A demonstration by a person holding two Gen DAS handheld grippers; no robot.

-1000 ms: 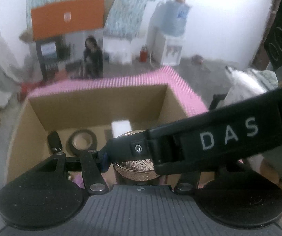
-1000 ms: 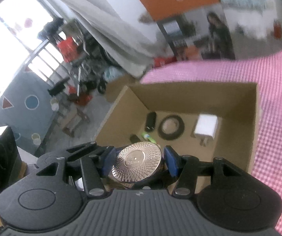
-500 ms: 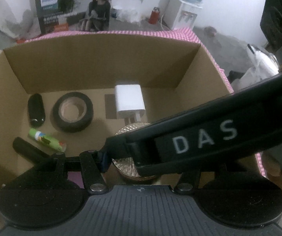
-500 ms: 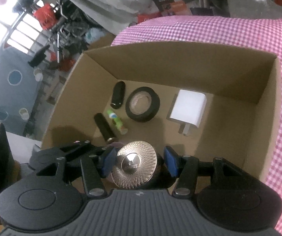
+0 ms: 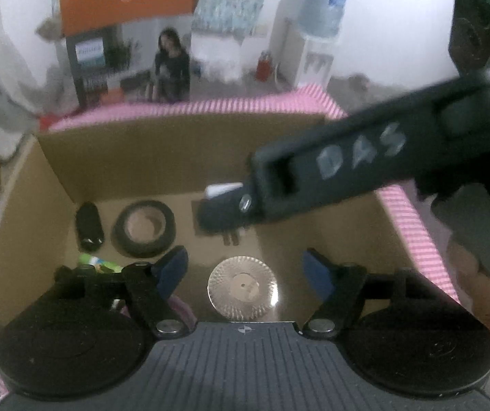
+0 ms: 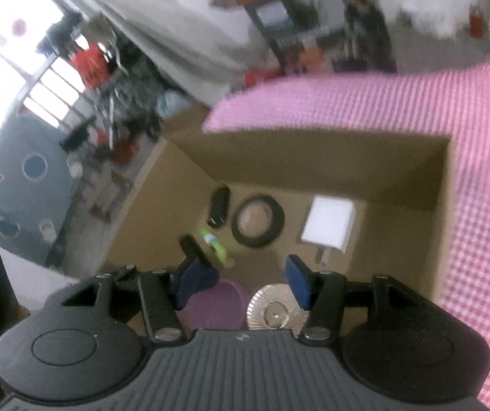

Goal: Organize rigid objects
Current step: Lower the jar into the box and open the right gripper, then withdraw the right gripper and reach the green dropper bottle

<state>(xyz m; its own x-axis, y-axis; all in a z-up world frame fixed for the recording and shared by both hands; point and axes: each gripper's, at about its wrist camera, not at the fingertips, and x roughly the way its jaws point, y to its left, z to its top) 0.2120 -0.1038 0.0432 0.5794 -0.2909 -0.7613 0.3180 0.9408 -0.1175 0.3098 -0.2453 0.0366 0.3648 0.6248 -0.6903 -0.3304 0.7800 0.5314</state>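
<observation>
A round ribbed metal tin lies on the floor of the cardboard box, also seen in the right wrist view. My left gripper is open above it, touching nothing. My right gripper is open and empty just above the tin; its black body crosses the left wrist view. In the box lie a roll of black tape, a white charger, a black oval object, a green tube, a black stick and a purple object.
The box stands on a pink checked cloth. A printed carton and a water dispenser stand behind the table. The person's hand shows at the right.
My right gripper has opened and let go of the metal tin, which now lies on the box floor. Both grippers have lifted and pulled back; the left one now stands open.
</observation>
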